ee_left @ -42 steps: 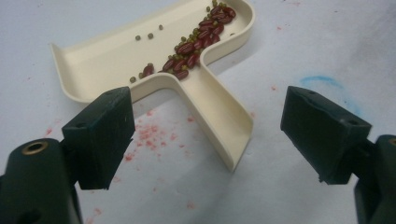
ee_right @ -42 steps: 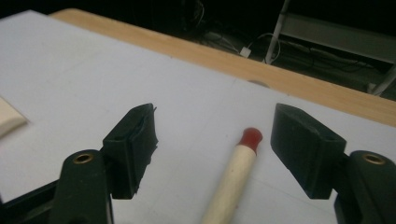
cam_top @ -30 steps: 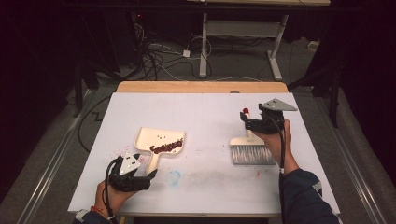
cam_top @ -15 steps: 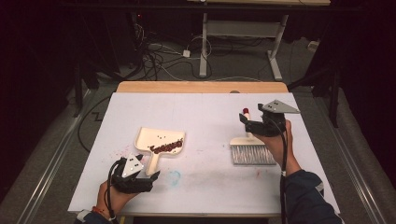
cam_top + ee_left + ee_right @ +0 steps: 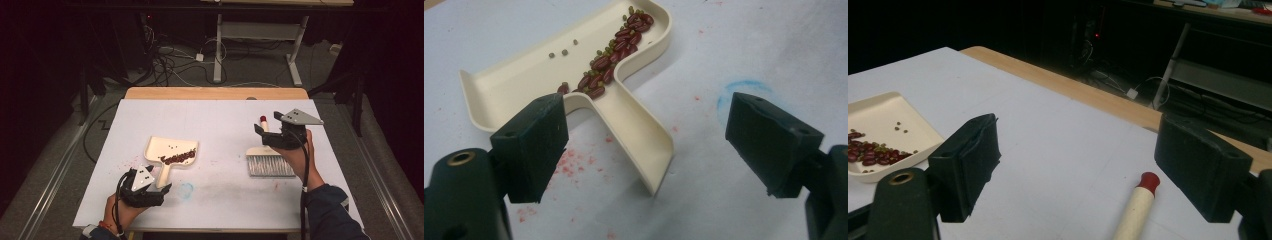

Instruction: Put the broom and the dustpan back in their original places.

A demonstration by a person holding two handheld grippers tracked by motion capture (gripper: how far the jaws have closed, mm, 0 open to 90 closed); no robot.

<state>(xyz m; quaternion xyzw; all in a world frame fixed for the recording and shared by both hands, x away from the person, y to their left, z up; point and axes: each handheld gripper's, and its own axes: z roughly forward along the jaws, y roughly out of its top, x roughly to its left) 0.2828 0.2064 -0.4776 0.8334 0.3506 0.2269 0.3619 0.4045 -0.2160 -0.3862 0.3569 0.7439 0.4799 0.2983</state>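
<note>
On the white-covered bench [image 5: 220,120], a cream dustpan [image 5: 172,153] is laid flat left of the middle, its handle pointed toward the person. A line of red beans [image 5: 616,50] mixed with small green ones is gathered along the pan's back wall, and a few stray green beans [image 5: 564,48] are scattered farther out on the pan floor. The left tongs [image 5: 159,187] are held just at the free end of the dustpan handle; in the left gripper view the jaws are spread wide, one on each side of the handle, with nothing clasped. Red specks and a faint blue ring [image 5: 744,90] are seen on the sheet beside the handle. Well apart, on the right side of the bench, a hand brush [image 5: 270,162] is laid with its grey bristles toward the person and its cream handle capped in red [image 5: 1149,181]. The right tongs [image 5: 267,135] are held above that handle, jaws likewise parted and empty. A wooden strip [image 5: 215,93] is seen at the far edge of the bench.
</note>
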